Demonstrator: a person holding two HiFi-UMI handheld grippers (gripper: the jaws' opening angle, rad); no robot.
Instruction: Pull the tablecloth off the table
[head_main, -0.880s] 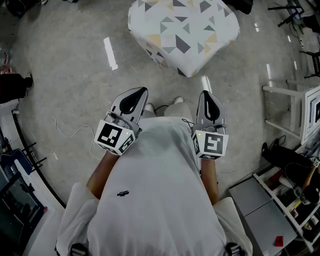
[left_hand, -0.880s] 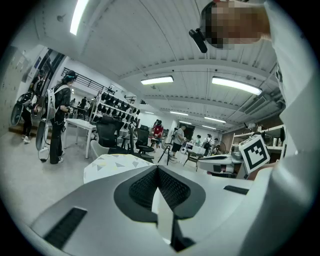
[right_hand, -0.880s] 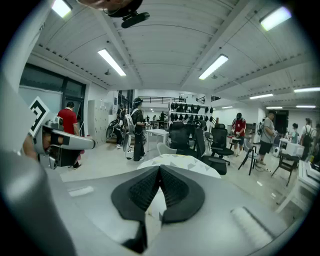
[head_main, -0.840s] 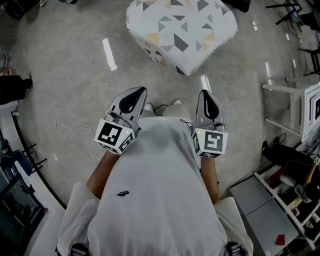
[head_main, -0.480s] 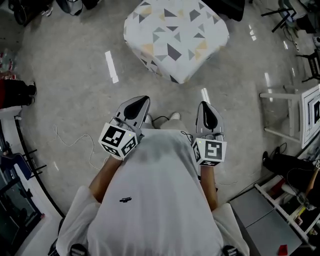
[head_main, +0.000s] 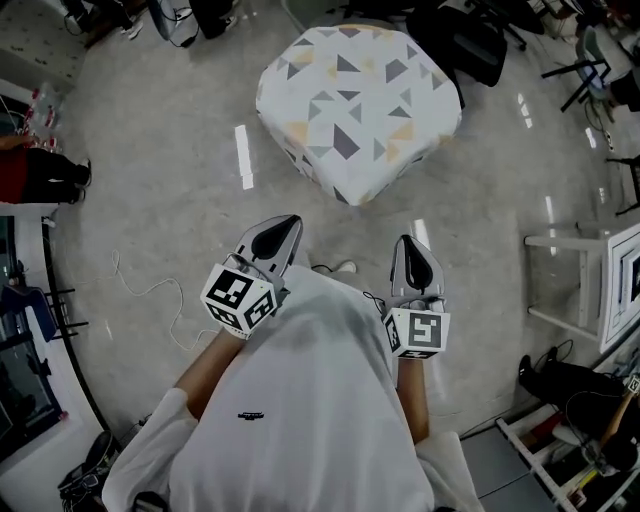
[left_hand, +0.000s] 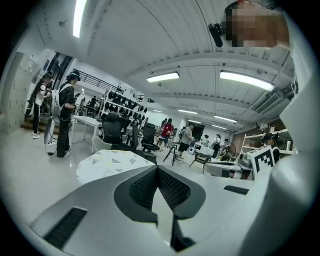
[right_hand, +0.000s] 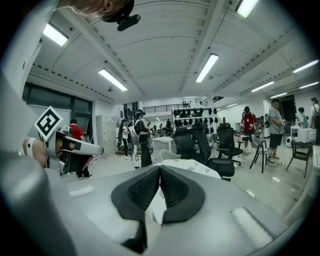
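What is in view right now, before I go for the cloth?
tablecloth: one, white with grey and yellow triangles, draped over the table, ahead of both grippers
table: one, hidden under the cloth
office chairs: several, black, behind the table
cable: one, white, loose on the floor to the left
bystander: one, in red and black, at the left edge
stand: one, white, at the right edge
left hand-held gripper: one, grey and black, jaws together and empty, short of the table
right hand-held gripper: one, grey and black, jaws together and empty, short of the table
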